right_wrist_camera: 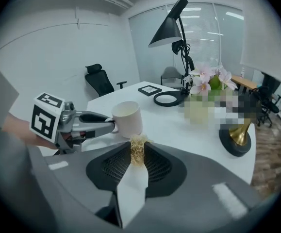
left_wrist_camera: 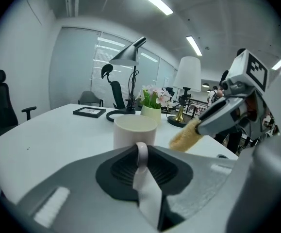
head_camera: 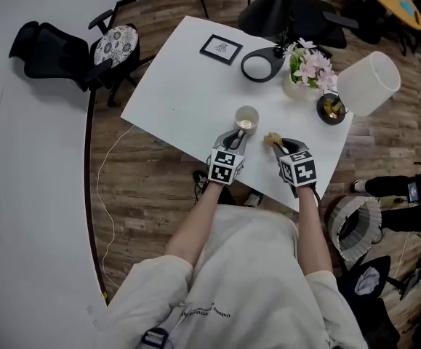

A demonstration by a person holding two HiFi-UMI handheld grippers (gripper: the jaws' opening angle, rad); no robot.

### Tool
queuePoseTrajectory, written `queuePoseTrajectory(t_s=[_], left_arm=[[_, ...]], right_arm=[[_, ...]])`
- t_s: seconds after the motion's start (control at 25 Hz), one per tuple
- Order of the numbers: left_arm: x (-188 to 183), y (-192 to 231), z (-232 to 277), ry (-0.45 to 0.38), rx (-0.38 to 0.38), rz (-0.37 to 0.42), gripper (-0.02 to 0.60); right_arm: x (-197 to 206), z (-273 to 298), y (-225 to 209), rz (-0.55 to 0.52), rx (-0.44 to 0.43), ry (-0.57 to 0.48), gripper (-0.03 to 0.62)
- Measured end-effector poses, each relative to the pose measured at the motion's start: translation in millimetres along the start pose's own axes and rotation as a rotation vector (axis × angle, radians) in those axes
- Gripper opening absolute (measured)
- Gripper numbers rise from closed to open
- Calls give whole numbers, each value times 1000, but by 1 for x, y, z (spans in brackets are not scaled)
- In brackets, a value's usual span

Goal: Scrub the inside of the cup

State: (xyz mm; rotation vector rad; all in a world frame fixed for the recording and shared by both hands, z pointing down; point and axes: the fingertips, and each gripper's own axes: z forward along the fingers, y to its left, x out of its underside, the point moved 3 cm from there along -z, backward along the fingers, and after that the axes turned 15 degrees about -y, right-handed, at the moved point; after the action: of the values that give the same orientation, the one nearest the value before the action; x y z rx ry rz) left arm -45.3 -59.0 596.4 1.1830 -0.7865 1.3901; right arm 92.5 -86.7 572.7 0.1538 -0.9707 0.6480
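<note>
Left gripper (head_camera: 238, 137) jaws clenched on the handle (left_wrist_camera: 141, 152), cup (head_camera: 246, 118) just ahead; right gripper (head_camera: 278, 146) jaws grasping a sponge (head_camera: 271, 139) that sticks out ahead, beside the cup.

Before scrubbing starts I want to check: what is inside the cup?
In the head view the cup looks empty: only its pale inside shows. The scrubber is outside it, in the right gripper. In both gripper views the cup's wall covers its bottom.

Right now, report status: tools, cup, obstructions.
Left tool shut on handle of cream ceramic cup. Right tool shut on yellow fibrous scrubber, outside cup. Nothing between them.
</note>
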Motion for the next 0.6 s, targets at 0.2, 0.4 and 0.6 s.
queuePoseTrajectory(t_s=[0.2, 0.4, 0.6], left_arm=[[4, 0, 3, 104, -70, -35, 61], [-1, -2, -5, 108, -129, -51, 94], [-3, -2, -30, 108, -199, -121, 94]], right_arm=[[-13, 21, -16, 126, 107, -55, 110], [-13, 17, 12, 2, 117, -97, 110], [2, 14, 34, -60, 51, 2, 110]])
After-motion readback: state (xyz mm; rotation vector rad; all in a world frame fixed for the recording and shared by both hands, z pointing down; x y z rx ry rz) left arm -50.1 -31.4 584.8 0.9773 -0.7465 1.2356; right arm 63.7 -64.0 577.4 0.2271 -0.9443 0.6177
